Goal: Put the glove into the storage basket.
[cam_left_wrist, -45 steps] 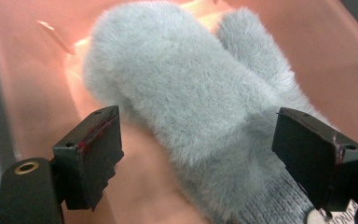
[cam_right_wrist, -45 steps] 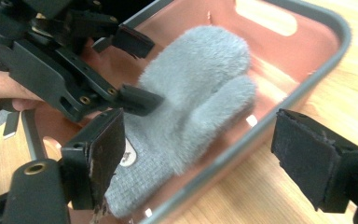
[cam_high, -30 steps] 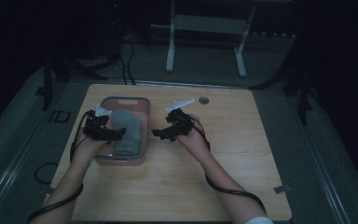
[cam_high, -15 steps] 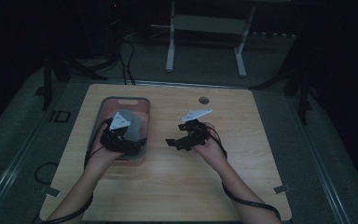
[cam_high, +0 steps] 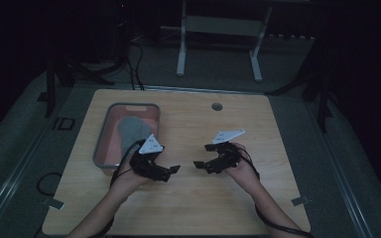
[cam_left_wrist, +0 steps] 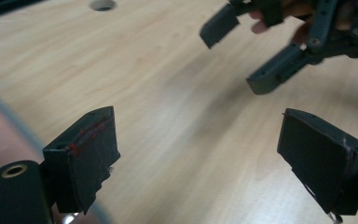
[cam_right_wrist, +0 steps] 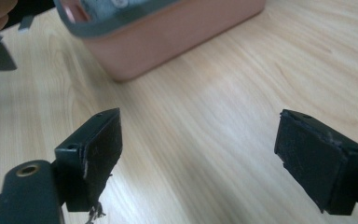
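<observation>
A grey cloth lies in the pink bin — seemingly placed. Just right of the bin, the left gripper and right gripper hover over the table, jaws apart and empty — little looks left to do.

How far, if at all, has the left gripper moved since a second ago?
Yes: the left gripper has pulled back from over the pink bin toward the table's near edge.

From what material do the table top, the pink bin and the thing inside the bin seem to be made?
Table top: pale wood or a wood-look laminate, smooth, with visible grain lines. Pink bin: likely plastic, with matte, even-coloured walls, rounded corners and a grey rim. Grey thing in the bin: probably soft cloth, since it lies crumpled, but the dim view leaves this open.
</observation>
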`<action>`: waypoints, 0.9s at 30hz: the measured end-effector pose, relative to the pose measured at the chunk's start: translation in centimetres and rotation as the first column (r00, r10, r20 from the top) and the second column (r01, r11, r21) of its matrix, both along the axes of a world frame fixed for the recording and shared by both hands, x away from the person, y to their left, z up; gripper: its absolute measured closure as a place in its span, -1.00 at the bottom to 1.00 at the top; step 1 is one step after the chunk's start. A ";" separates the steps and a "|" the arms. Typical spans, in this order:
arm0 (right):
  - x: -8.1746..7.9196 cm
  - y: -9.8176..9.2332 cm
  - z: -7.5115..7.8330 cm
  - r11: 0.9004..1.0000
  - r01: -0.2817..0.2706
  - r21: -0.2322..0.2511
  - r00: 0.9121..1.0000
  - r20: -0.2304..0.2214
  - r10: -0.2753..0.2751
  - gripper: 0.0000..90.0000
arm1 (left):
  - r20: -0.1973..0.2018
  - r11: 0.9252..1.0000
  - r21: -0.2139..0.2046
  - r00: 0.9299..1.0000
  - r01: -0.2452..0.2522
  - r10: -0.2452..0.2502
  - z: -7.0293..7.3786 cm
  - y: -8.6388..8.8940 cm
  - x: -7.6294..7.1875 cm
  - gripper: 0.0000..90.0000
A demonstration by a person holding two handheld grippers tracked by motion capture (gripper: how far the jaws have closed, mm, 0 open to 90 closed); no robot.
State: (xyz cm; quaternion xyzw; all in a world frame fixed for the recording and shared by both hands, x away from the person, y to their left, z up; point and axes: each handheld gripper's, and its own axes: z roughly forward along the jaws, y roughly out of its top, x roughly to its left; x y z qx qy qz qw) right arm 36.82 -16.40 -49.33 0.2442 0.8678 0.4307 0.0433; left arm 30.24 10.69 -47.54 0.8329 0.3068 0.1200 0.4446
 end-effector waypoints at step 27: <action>-4.7 -8.5 -5.3 0.998 0.066 -0.018 0.998 0.016 -0.066 -0.68 | -0.023 0.972 0.039 0.973 0.231 -0.230 -7.0 -7.4 -2.1 -0.73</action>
